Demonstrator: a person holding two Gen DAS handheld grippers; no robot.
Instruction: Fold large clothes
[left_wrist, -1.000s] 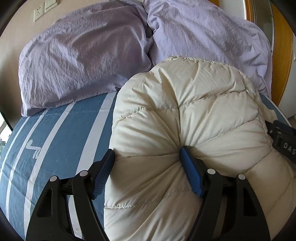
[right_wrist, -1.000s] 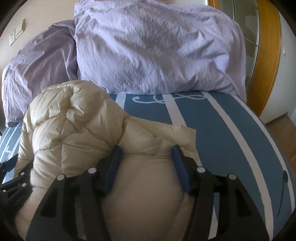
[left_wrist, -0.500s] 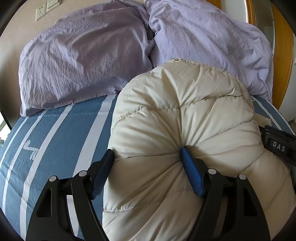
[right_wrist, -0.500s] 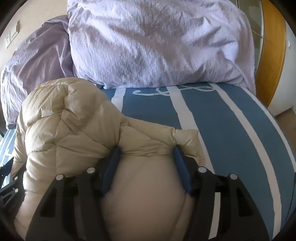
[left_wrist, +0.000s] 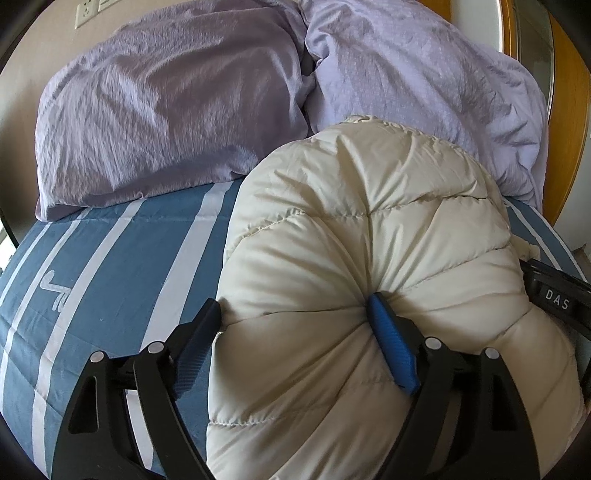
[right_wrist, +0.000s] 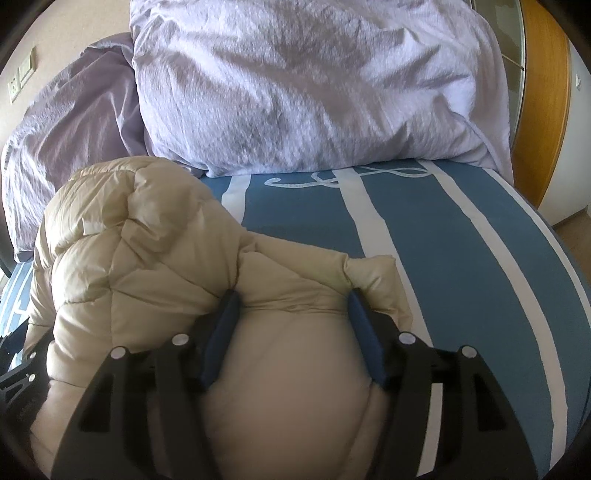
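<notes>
jacket (left_wrist: 369, 240) bulges between left tongs (left_wrist: 295, 332); right tongs (right_wrist: 291, 317) likewise

1. The left gripper (left_wrist: 295, 332) has glossy black plastic arms with triangular cut-outs, silver round pins and ribbed blue pads (left_wrist: 393, 350).
2. The right gripper (right_wrist: 291, 325) looks alike; its black body carries white "DAS" lettering.

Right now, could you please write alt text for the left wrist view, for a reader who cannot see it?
A puffy cream quilted jacket bulges between the blue-padded fingers of the left gripper, which have just been opening. It lies on a blue bedcover with white stripes, with two lilac pillows behind.
</notes>
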